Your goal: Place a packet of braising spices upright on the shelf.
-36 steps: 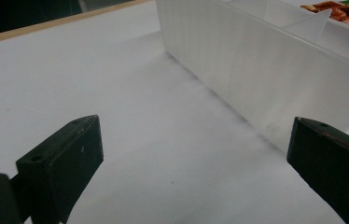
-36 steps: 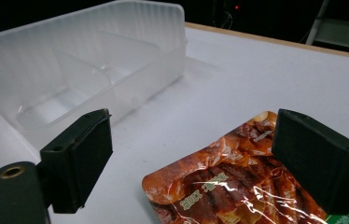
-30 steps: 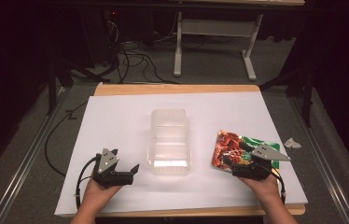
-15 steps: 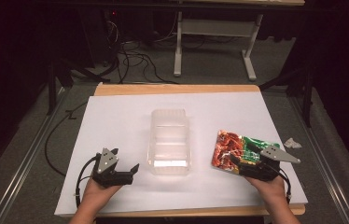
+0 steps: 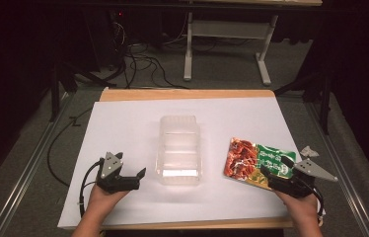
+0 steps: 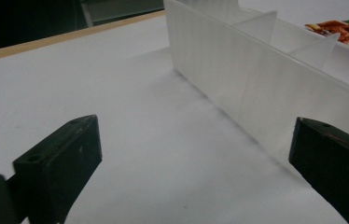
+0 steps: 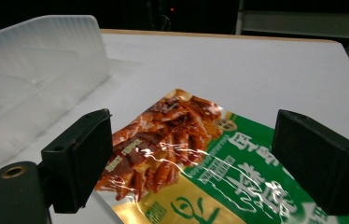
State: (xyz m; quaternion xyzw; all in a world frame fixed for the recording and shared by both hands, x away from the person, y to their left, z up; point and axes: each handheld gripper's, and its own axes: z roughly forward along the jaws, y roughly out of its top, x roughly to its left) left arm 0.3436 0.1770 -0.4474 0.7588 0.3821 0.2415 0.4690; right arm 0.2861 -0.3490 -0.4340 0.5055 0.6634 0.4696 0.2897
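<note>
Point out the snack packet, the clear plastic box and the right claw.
snack packet [image 5: 251, 160], high view, on its red and green printed face.
clear plastic box [image 5: 179, 170], high view, on its near wall.
right claw [image 5: 274, 168], high view, midway between its black fingertips, over the packet's near end.

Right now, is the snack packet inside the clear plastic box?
No, the snack packet lies flat on the white table cover, apart from the clear plastic box, under the right claw.
</note>
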